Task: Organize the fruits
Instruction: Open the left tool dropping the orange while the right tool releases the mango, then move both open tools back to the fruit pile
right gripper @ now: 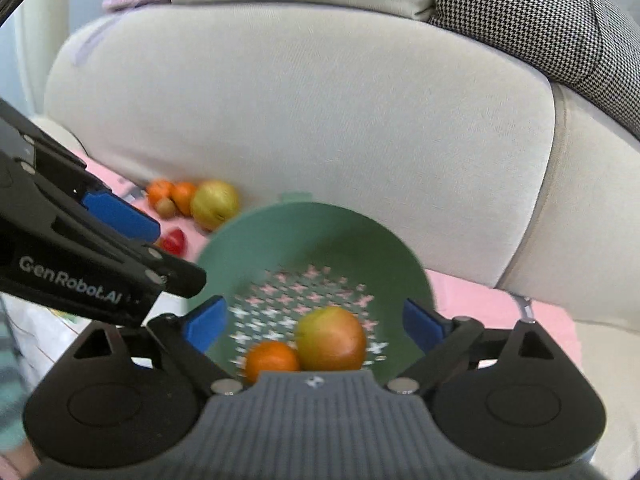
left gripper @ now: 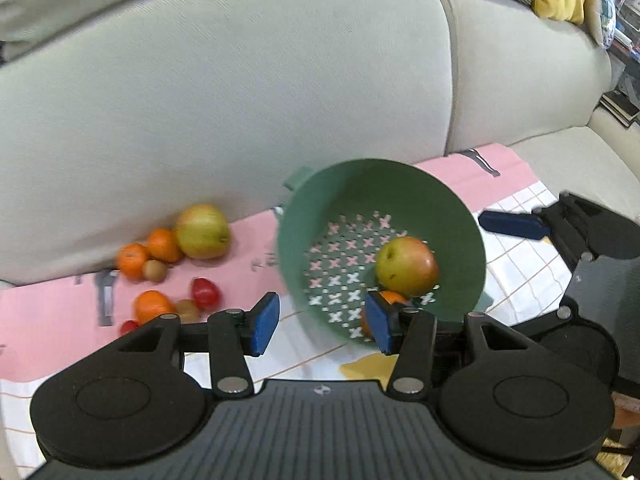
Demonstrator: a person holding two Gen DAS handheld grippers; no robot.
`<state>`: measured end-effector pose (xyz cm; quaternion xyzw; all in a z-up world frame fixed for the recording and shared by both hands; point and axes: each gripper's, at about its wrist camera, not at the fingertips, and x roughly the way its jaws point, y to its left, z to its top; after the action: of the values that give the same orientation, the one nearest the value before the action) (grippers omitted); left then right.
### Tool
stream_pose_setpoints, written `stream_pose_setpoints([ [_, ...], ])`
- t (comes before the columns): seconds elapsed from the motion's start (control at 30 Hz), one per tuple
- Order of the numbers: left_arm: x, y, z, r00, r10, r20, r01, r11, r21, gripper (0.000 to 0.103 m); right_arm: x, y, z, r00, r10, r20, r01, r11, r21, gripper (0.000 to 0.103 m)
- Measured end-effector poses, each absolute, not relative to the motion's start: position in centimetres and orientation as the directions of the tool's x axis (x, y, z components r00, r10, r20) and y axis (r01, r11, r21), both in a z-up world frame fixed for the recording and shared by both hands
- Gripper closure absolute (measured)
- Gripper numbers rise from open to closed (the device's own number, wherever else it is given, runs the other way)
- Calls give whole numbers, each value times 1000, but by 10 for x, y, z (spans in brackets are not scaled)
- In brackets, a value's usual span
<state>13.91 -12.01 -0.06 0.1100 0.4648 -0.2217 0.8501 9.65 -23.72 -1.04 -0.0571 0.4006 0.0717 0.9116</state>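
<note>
- Left gripper (left gripper: 322,322) hangs with its blue pads apart, gripping nothing, above the near rim of the green colander (left gripper: 320,208).
- Right gripper (right gripper: 316,326) is spread wide over the same colander, also empty.
- Inside the colander lie an apple (left gripper: 406,266) and an orange (right gripper: 272,360), touching.
- More fruit (left gripper: 172,256) sits on the pink cloth (left gripper: 48,320) against the sofa cushion (left gripper: 224,100).

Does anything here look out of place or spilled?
Nothing is spilled or damaged. The green colander sits tipped, with an apple and an orange inside. The loose fruit lies on the pink cloth against the sofa cushion.
</note>
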Motion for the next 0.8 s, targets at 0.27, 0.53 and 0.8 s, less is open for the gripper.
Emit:
stream_pose_setpoints([
  [0.27, 119, -74, 23, 558, -226, -798, 417, 908, 34, 44, 82, -192, -3, 666, 168, -727, -191, 980, 52, 11],
  [0.53, 109, -27, 38, 612, -197, -766, 356, 934, 43, 44, 77, -149, -3, 647, 237, -724, -227, 967, 113, 6],
  [0.8, 115, 21, 42, 658, -134, -741, 268, 961, 64, 43, 77, -112, -2, 660, 242, -712, -255, 963, 91, 6],
])
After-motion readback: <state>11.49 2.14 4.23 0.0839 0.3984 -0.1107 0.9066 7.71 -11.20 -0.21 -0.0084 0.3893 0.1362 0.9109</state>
